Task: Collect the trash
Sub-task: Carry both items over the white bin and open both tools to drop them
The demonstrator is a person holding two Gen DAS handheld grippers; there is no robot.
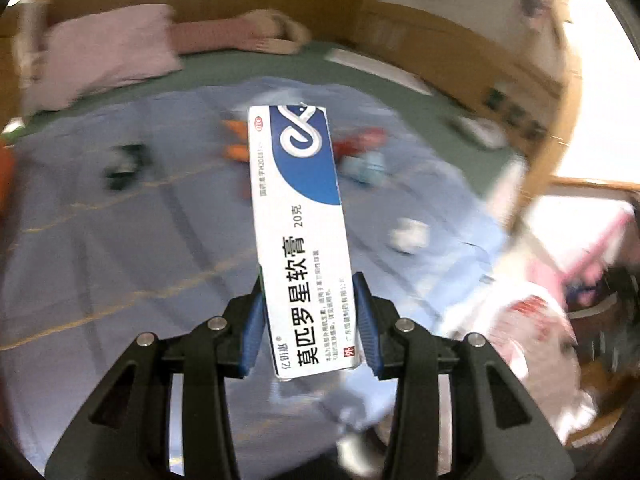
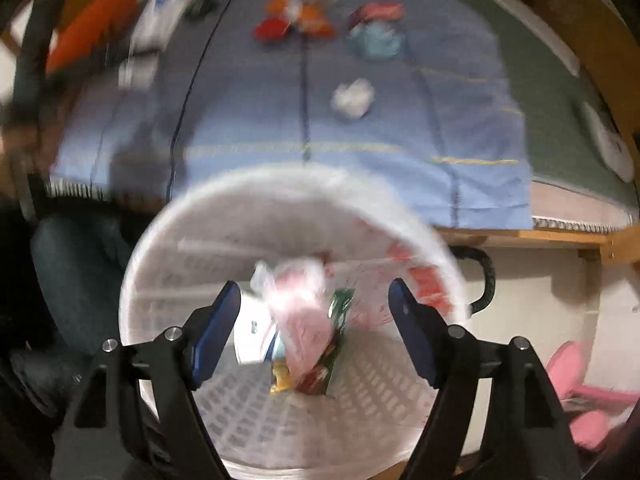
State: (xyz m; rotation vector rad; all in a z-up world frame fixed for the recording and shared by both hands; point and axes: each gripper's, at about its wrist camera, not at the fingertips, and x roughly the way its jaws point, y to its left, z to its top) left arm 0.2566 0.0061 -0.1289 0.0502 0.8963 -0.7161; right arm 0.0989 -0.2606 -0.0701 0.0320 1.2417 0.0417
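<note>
Ointment box, a light, stiff carton that would crush if squeezed hard, is pinched at its near end by the left gripper above the blue blanket. Beside that blanket, the right gripper hangs spread wide over the white bin, a crumpled pink wrapper loose between its jaws.

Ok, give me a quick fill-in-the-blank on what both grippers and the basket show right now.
1. The left gripper is shut on a white and blue ____.
2. The right gripper hangs with jaws ____ over the white basket.
3. A crumpled white tissue lies on the ____ blanket.
4. The pink plastic bag is between the right gripper's jaws, gripped by ____ of its pads.

Missing words: box; open; blue; neither
</note>
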